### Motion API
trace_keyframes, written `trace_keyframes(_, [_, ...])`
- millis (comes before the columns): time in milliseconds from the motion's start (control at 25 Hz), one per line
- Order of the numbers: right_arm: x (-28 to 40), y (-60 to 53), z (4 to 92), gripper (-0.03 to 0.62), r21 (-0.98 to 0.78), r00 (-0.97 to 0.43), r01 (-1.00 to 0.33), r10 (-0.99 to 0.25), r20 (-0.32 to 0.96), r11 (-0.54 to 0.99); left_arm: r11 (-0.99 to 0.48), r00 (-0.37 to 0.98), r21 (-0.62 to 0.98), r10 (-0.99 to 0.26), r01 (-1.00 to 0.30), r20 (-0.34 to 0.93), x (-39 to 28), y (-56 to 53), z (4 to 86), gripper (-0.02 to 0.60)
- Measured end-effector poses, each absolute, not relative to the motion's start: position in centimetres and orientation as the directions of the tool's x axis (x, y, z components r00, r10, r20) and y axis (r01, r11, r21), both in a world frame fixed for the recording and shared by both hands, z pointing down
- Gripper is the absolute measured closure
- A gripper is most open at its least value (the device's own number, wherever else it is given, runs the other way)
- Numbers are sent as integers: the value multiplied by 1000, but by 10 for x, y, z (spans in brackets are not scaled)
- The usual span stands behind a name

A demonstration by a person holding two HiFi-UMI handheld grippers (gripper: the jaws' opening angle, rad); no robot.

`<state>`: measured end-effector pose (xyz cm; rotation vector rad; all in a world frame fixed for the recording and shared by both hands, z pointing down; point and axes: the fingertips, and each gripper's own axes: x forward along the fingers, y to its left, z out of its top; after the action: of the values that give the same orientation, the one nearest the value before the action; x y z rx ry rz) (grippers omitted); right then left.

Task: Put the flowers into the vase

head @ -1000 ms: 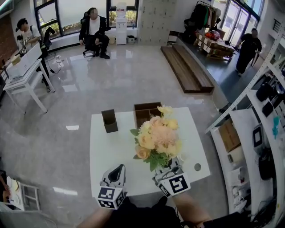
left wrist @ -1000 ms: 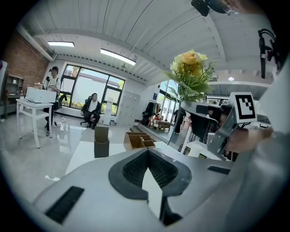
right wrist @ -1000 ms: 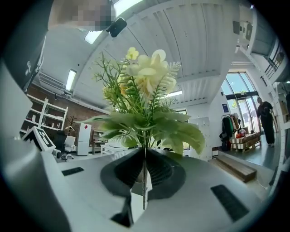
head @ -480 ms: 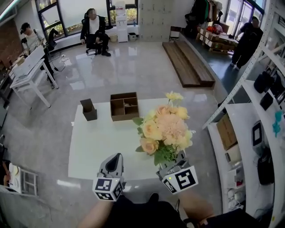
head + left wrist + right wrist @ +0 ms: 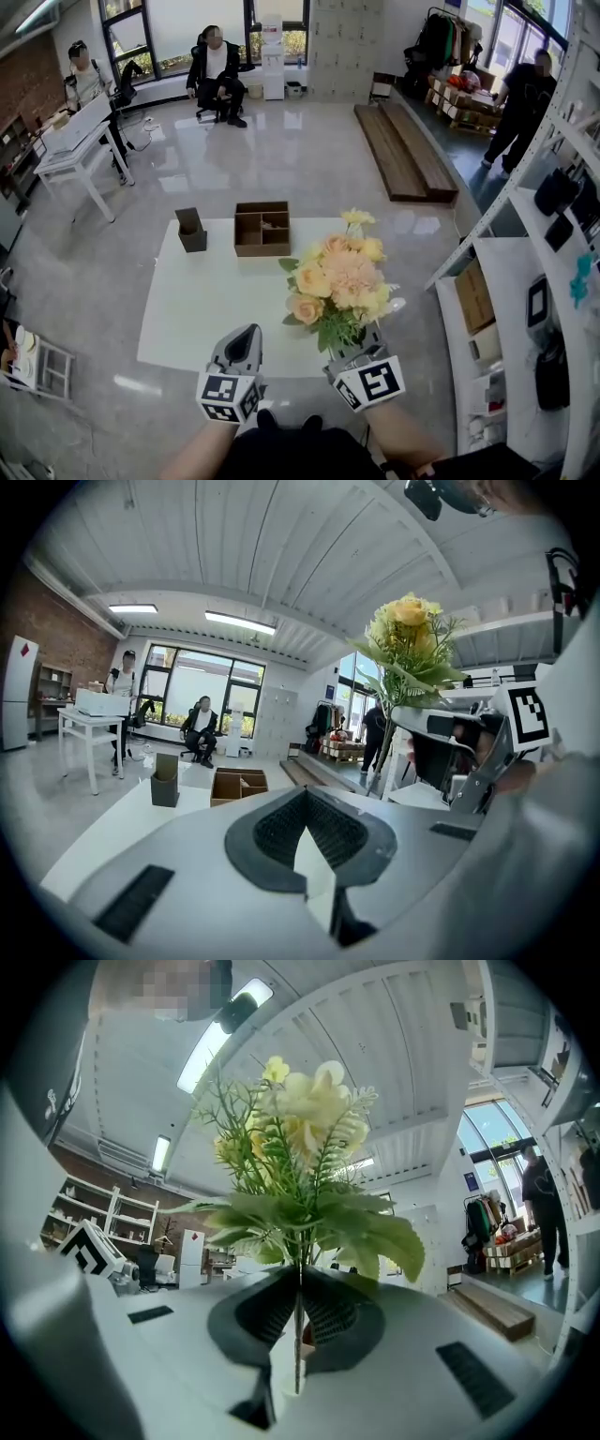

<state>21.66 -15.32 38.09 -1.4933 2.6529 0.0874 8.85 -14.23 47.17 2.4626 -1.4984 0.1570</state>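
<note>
A bunch of peach and yellow flowers with green leaves stands upright over the near right part of the white table. My right gripper is shut on its thin stem; in the right gripper view the flowers rise straight out of the right gripper. The left gripper hovers at the table's near edge, shut with nothing in it. A small dark vase stands at the far left of the table. The left gripper view shows the left gripper, the vase and the flowers.
A compartmented wooden box sits on the table just right of the vase. White shelving with gear runs along the right. A white desk stands far left. People sit and stand at the back of the room.
My view has shifted, so the table now lies further left and ahead. The right gripper still holds the bunch upright near my body. The left gripper has barely moved.
</note>
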Motion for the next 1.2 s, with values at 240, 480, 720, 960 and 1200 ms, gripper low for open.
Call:
trace_keyframes(240, [211, -166, 380, 569, 13, -506, -861, -854, -123, 508, -446, 473, 165, -857, -880, 205, 85, -143, 469, 575])
trace_keyframes(480, [197, -189, 364, 569, 51, -503, -864, -851, -148, 502, -453, 482, 176, -854, -874, 197, 79, -147, 465, 575])
trace_keyframes(720, [186, -200, 397, 569, 19, -513, -858, -854, -84, 514, -450, 482, 183, -851, -874, 207, 70, -147, 472, 575])
trace_keyframes(960, [188, -206, 452, 569, 26, -480, -877, -877, -13, 479, -439, 470, 177, -855, -881, 218, 60, -147, 475, 575])
trace_keyframes(1200, [179, -210, 500, 568, 42, -463, -884, -884, 69, 466, -436, 467, 174, -855, -883, 226, 54, -146, 479, 575])
